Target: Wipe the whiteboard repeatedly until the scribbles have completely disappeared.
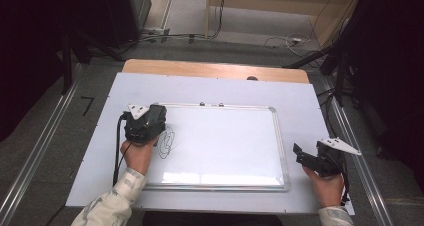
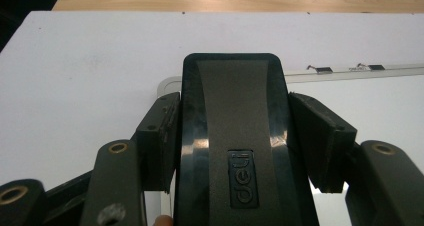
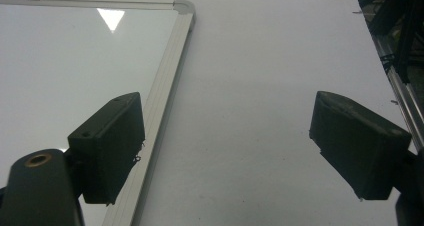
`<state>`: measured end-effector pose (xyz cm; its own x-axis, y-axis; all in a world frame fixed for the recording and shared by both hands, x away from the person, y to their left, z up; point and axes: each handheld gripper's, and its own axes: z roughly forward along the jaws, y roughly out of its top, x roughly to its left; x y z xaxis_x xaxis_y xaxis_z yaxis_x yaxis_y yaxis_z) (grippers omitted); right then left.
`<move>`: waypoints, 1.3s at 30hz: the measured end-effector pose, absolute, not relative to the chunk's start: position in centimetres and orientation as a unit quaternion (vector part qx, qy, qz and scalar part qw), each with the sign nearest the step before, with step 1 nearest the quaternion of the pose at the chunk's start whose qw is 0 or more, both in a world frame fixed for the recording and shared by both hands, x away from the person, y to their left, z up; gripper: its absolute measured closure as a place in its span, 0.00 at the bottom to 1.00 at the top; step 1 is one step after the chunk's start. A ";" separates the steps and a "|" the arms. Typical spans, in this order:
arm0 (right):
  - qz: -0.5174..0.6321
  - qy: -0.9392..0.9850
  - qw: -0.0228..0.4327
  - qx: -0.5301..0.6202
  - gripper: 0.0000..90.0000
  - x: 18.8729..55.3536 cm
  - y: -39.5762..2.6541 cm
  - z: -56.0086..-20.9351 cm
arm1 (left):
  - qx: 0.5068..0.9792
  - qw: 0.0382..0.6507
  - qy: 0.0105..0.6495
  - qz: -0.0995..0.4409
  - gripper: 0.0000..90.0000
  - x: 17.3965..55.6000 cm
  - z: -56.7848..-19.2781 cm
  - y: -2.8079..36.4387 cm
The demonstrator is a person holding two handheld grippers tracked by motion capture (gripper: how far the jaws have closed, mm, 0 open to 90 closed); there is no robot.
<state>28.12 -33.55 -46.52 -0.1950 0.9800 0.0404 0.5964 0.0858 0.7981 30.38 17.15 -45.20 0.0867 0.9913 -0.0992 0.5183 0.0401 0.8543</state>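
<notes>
A black whiteboard eraser (image 2: 232, 136) with a raised logo sits between the two pads of my left gripper (image 2: 245, 138), which is shut on its sides. In the high view this left gripper (image 1: 154, 120) holds the eraser (image 1: 159, 111) over the upper left part of the whiteboard (image 1: 280, 136), just above a black scribble (image 1: 166, 142). My right gripper (image 1: 305, 156) rests off the board's right edge. In its own view the right gripper (image 3: 225, 146) stands open over the white sheet, with nothing between the jaws, and the board's frame (image 3: 165, 81) runs past its left pad.
The whiteboard lies on a white sheet (image 1: 210, 86) that covers a wooden table (image 1: 215, 68). Two small clips (image 2: 345, 67) sit on the board's top frame. Cables and dark stands lie on the floor beyond the table. A metal rail (image 1: 360, 161) runs along the right side.
</notes>
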 end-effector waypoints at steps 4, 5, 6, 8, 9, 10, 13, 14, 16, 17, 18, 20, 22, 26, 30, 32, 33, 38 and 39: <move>0.357 0.686 0.270 0.573 0.15 28.2 -33.5 -46.5 | 0.625 0.395 0.602 0.303 0.46 29.7 -45.2 17.0; 0.357 0.686 0.270 0.573 0.15 28.2 -33.5 -46.5 | 0.625 0.392 0.601 0.307 0.46 29.6 -45.2 17.0; 0.357 0.686 0.270 0.573 0.15 28.2 -33.4 -46.5 | 0.626 0.391 0.600 0.308 0.46 29.5 -45.2 16.9; 0.356 0.687 0.270 0.573 0.15 28.2 -33.3 -46.5 | 0.626 0.392 0.601 0.304 0.46 29.3 -45.3 16.9; 0.356 0.687 0.270 0.573 0.15 28.2 -33.3 -46.5 | 0.626 0.391 0.602 0.304 0.46 29.2 -45.3 16.9; 0.356 0.687 0.270 0.573 0.15 28.2 -33.3 -46.5 | 0.626 0.391 0.604 0.301 0.46 29.2 -45.4 16.9; 0.359 0.686 0.270 0.572 0.15 28.2 -33.4 -46.4 | 0.629 0.388 0.604 0.298 0.46 29.1 -45.7 16.8; 0.359 0.686 0.270 0.573 0.15 28.2 -33.4 -46.4 | 0.631 0.385 0.604 0.297 0.46 29.0 -45.8 16.6; 0.359 0.686 0.270 0.572 0.15 28.2 -33.4 -46.4 | 0.635 0.385 0.601 0.295 0.46 28.9 -46.0 16.4; 0.358 0.687 0.270 0.572 0.15 28.2 -33.4 -46.4 | 0.635 0.385 0.600 0.296 0.46 28.8 -46.1 16.3; 0.359 0.687 0.270 0.571 0.15 28.2 -33.4 -46.4 | 0.635 0.385 0.600 0.297 0.46 28.7 -46.1 16.2; 0.359 0.687 0.270 0.571 0.15 28.2 -33.3 -46.4 | 0.637 0.383 0.598 0.299 0.46 28.6 -46.2 16.2; 0.359 0.687 0.271 0.571 0.15 28.2 -33.3 -46.4 | 0.637 0.382 0.598 0.300 0.46 28.5 -46.5 16.1; 0.358 0.687 0.271 0.572 0.15 28.2 -33.4 -46.4 | 0.643 0.381 0.595 0.295 0.46 28.0 -46.9 15.8; 0.358 0.686 0.272 0.572 0.15 28.2 -33.4 -46.4 | 0.655 0.375 0.586 0.296 0.46 27.6 -47.1 15.4; 0.357 0.686 0.271 0.572 0.15 28.2 -33.3 -46.4 | 0.654 0.377 0.586 0.293 0.46 27.4 -47.2 15.5; 0.357 0.687 0.270 0.573 0.15 28.2 -33.3 -46.4 | 0.655 0.377 0.587 0.292 0.46 27.3 -47.3 15.5; 0.357 0.687 0.271 0.572 0.15 28.2 -33.3 -46.4 | 0.662 0.375 0.582 0.287 0.46 27.0 -47.6 15.4; 0.356 0.688 0.271 0.572 0.15 28.2 -33.3 -46.4 | 0.665 0.374 0.579 0.287 0.46 26.9 -47.7 15.4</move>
